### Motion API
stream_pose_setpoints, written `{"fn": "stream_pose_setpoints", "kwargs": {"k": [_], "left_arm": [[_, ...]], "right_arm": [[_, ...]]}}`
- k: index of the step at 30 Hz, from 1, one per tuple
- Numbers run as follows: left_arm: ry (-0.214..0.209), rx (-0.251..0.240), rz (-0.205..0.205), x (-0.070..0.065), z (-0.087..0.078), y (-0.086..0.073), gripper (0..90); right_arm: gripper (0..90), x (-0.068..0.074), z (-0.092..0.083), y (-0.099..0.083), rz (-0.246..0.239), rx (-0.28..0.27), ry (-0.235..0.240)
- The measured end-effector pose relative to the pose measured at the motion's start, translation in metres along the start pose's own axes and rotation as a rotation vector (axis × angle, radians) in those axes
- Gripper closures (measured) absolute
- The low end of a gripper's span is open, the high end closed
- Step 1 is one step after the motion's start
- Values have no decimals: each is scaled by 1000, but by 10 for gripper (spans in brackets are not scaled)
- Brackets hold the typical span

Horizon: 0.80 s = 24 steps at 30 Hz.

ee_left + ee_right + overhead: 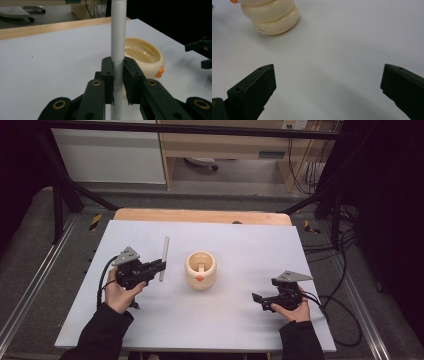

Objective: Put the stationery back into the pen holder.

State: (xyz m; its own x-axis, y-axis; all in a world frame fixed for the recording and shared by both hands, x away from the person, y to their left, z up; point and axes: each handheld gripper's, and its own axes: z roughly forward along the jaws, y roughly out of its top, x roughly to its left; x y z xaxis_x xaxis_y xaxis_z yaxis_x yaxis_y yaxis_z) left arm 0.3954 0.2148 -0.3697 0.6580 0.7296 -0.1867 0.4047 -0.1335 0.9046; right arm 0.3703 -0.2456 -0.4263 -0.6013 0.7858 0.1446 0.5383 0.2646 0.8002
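Left gripper had the white rod pinched near its lower end, smooth matte cylinder, lifted just left of the cream cup. Cup was glossy, ribbed, orange nub on its side; something pale inside, possibly a post. Insertion not done yet. Right gripper sat spread wide, holding nothing, on the white tabletop.

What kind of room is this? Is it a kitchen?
Probably not a kitchen; more likely a lab or workshop. A dark metal frame surrounds the white table, loose black cables trail over the floor, and a rolling chair base stands behind.
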Motion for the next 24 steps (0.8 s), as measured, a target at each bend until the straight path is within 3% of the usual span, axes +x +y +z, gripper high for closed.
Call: {"fn": "stream_pose_setpoints", "kwargs": {"k": [9,24], "left_arm": [[-8,-78,-8,-20,14,19,789],[-15,-150,31,-45,46,42,789]], "right_arm": [[9,0,-1,0,-3,-3,0],[9,0,-1,0,-3,-5,2]]}}
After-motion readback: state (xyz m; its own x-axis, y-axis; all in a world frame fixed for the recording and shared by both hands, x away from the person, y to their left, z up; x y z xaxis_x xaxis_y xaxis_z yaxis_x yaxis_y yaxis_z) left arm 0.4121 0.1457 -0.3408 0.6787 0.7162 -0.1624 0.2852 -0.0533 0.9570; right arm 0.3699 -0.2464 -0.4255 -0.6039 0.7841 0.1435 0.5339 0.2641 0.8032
